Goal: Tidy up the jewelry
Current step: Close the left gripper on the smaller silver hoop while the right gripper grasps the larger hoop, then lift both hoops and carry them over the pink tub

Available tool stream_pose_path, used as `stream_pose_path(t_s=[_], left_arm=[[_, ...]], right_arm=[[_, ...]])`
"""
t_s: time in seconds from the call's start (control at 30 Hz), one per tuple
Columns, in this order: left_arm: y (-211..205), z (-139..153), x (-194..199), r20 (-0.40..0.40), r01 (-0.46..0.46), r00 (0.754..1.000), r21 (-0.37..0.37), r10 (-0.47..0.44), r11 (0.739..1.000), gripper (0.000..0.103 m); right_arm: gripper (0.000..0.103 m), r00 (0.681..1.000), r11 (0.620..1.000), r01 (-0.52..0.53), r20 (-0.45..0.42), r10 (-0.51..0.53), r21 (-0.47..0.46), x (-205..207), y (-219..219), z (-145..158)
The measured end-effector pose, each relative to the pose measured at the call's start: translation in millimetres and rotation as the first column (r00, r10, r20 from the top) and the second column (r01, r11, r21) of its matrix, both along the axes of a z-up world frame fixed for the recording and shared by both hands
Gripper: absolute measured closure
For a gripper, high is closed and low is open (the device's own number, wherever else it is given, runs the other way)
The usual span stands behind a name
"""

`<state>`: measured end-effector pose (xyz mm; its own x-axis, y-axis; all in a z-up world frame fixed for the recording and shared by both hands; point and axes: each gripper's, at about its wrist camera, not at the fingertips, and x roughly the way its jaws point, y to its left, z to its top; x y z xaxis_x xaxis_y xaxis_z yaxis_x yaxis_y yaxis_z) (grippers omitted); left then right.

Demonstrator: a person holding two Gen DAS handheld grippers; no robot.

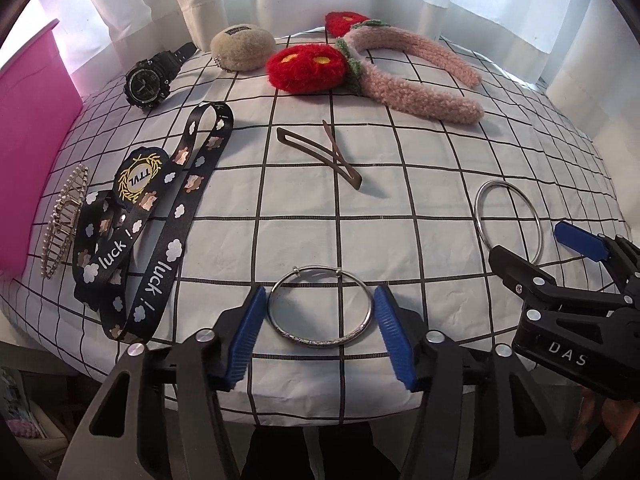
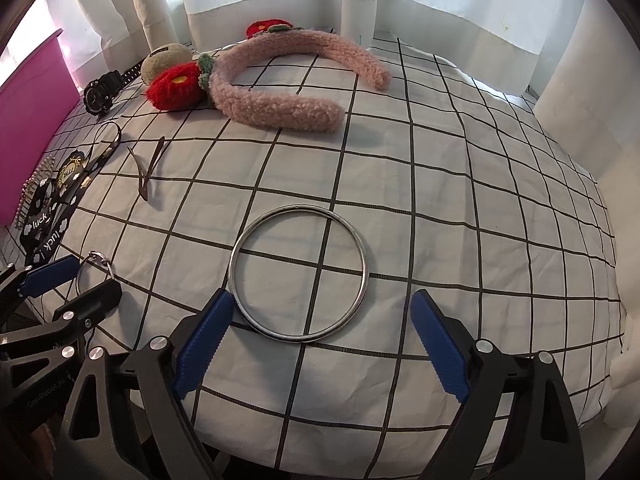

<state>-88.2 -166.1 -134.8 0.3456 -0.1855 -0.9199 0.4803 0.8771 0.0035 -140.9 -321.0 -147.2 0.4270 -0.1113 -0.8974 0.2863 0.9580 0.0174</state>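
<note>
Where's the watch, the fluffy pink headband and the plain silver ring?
watch (image 1: 145, 82): left wrist view, on its dial.
fluffy pink headband (image 2: 280, 108): right wrist view, on its near arm.
plain silver ring (image 2: 237, 256): right wrist view, on its left rim.

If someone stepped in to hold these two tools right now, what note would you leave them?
Left gripper: jaws open on either side of the clasp bangle, not visibly pressing it.
Right gripper: jaws open; the plain bangle lies flat between them, nearest the left pad, not lifted.
Elsewhere on the checked cloth: watch, lanyard, hair clip, pearl clip, pink headband, beige puff.
Pink bin stands at far left.
Done: nothing visibly sorted.
Left: everything.
</note>
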Motion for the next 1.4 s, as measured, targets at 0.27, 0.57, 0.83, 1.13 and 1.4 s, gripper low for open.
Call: stream_pose_path(t_s=[0.27, 0.57, 0.83, 1.13, 1.4], left_arm=[[1.0, 1.3, 0.6, -0.006, -0.006, 1.000, -0.005, 0.006, 1.000, 0.050], [2.9, 0.3, 0.2, -0.004, -0.007, 1.000, -0.005, 0.007, 1.000, 0.050], [2.4, 0.5, 0.2, -0.002, -0.010, 1.000, -0.005, 0.010, 1.000, 0.050], [2.3, 0.4, 0.4, -0.001, -0.014, 1.000, -0.008, 0.014, 1.000, 0.049], [3.0, 0.4, 1.0, -0.004, -0.019, 1.000, -0.010, 0.019, 1.000, 0.049]], right_arm=[[0.103, 0.999, 0.999, -0.028, 0.020, 0.028, -0.025, 0.9, 5.7, 8.5], [0.037, 0.997, 0.998, -0.044, 0.061, 0.046, -0.044, -2.2, 2.2, 12.0], [0.037, 0.997, 0.999, -0.041, 0.067, 0.043, -0.036, 18.1, -4.2, 9.4], [0.031, 0.997, 0.998, -0.051, 0.059, 0.054, -0.039, 37.9, -3.0, 4.5], [0.025, 0.996, 0.999, -0.032, 0.076, 0.034, -0.028, 53.6, -9.5, 1.1]])
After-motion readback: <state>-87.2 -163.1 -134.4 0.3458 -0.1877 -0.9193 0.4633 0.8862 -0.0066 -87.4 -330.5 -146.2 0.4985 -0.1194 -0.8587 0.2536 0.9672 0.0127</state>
